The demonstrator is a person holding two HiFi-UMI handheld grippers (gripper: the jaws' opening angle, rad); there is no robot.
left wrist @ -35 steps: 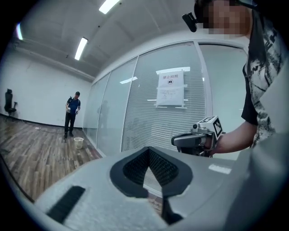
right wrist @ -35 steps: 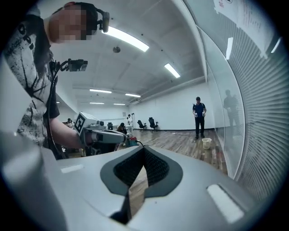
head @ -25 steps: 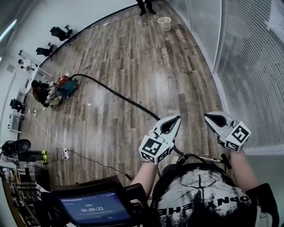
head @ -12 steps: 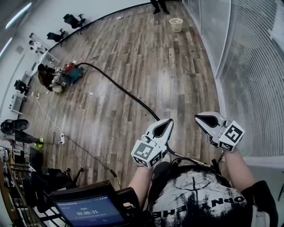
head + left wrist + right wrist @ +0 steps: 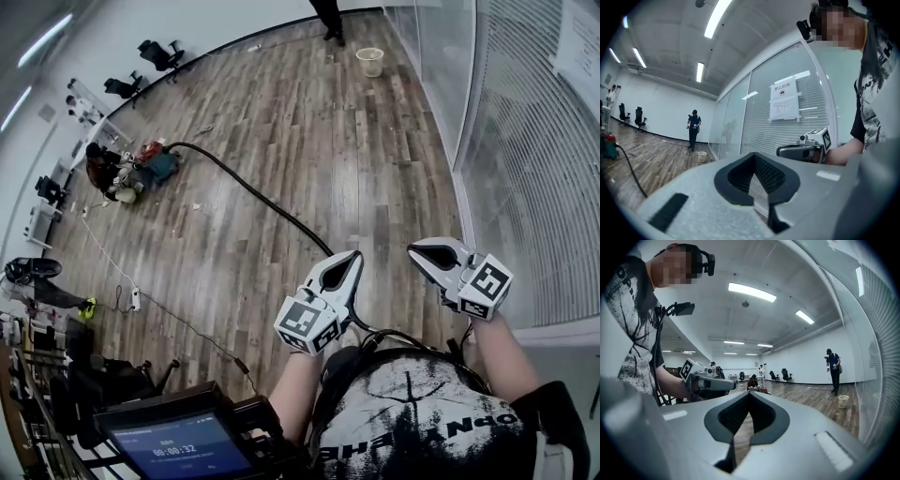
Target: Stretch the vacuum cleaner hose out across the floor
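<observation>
A long black hose (image 5: 253, 192) runs across the wooden floor from the vacuum cleaner (image 5: 157, 166) at the left toward me. Its near end is hidden behind my left gripper (image 5: 353, 256). That gripper is held level above the floor, shut and empty. My right gripper (image 5: 415, 251) hovers beside it, also shut with nothing in it. In the left gripper view the closed left gripper (image 5: 754, 155) fills the foreground, with the hose (image 5: 630, 168) on the floor at the left and the right gripper (image 5: 801, 150) opposite. The right gripper view shows the right gripper (image 5: 749, 393) shut and the left gripper (image 5: 710, 381) across from it.
A glass wall with blinds (image 5: 525, 159) runs along the right. A waste bin (image 5: 370, 61) and a standing person (image 5: 328, 14) are at the far end. Someone crouches (image 5: 101, 169) by the vacuum. A thin cable with a power strip (image 5: 136, 300) lies at the left, near desks and chairs (image 5: 155, 54).
Both grippers have drifted a little up and left in the head view, still shut and side by side. The head camera has shifted, showing more of the left side of the room.
</observation>
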